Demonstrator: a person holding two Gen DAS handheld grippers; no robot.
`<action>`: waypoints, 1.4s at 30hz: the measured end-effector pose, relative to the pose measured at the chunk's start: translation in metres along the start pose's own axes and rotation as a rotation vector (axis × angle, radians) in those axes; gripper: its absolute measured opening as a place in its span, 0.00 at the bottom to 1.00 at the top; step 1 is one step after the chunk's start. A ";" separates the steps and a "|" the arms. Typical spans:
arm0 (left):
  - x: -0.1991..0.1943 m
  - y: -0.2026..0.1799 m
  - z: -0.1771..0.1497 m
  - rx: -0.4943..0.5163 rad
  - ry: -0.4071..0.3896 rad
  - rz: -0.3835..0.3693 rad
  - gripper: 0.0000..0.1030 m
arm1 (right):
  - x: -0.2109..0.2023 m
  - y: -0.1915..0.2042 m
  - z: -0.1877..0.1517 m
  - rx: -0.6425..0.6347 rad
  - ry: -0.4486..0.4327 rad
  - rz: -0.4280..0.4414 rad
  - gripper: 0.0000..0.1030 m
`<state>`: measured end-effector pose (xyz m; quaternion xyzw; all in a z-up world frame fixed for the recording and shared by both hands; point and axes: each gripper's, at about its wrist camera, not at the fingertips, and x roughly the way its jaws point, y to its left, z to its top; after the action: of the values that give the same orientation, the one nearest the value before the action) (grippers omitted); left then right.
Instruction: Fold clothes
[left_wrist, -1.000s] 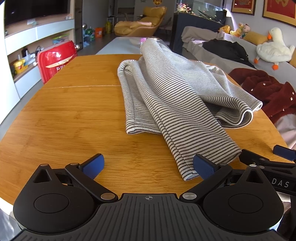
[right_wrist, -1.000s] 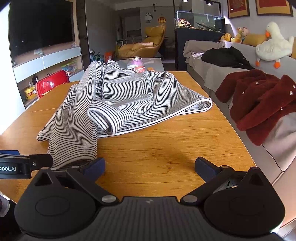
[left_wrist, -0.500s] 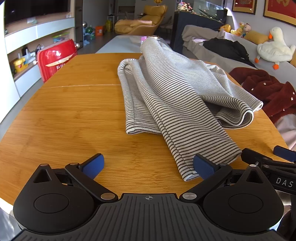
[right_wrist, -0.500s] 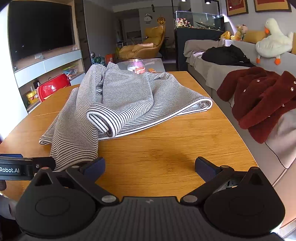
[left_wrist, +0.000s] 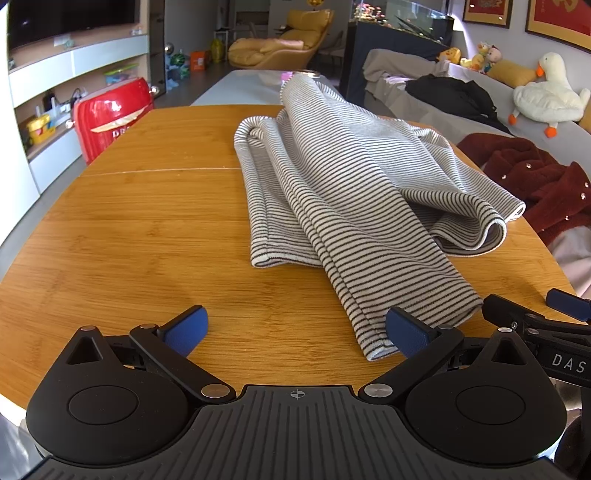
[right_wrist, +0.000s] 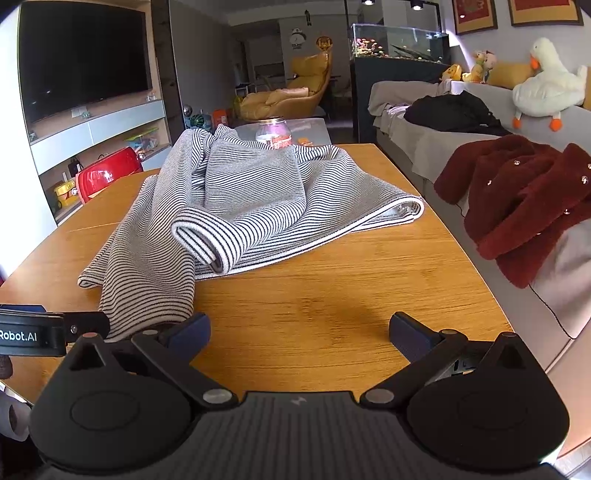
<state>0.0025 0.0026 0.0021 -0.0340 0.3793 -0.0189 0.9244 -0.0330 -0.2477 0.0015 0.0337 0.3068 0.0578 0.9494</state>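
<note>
A grey-and-black striped garment (left_wrist: 351, 192) lies loosely bunched on the wooden table (left_wrist: 147, 221), one long sleeve end reaching toward the near edge. My left gripper (left_wrist: 295, 330) is open just above the table; its right fingertip (left_wrist: 406, 330) sits beside the sleeve end. In the right wrist view the same garment (right_wrist: 240, 206) spreads ahead and left. My right gripper (right_wrist: 299, 332) is open too, with its left fingertip (right_wrist: 190, 330) against the sleeve end and nothing between the jaws. Each gripper shows at the edge of the other's view.
A dark red fuzzy coat (right_wrist: 524, 199) lies on the grey sofa (right_wrist: 417, 147) right of the table. A red suitcase (left_wrist: 110, 114) stands off the table's far left. A glass jar (right_wrist: 273, 133) sits beyond the far edge. A TV and shelves line the left wall.
Both grippers have pulled back slightly and the right one has risen a little. The garment has not moved and both grippers stay open.
</note>
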 end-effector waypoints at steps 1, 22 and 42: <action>0.000 0.000 0.000 0.000 0.000 0.000 1.00 | 0.000 0.000 0.000 -0.001 0.001 0.001 1.00; 0.002 0.017 0.026 0.000 -0.014 -0.113 1.00 | 0.001 0.005 0.003 -0.031 0.034 -0.003 1.00; 0.073 0.021 0.144 0.085 -0.115 -0.119 1.00 | 0.002 0.003 0.079 -0.198 -0.159 0.145 1.00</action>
<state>0.1557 0.0265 0.0511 -0.0184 0.3220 -0.0876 0.9425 0.0144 -0.2470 0.0648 -0.0337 0.2203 0.1533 0.9627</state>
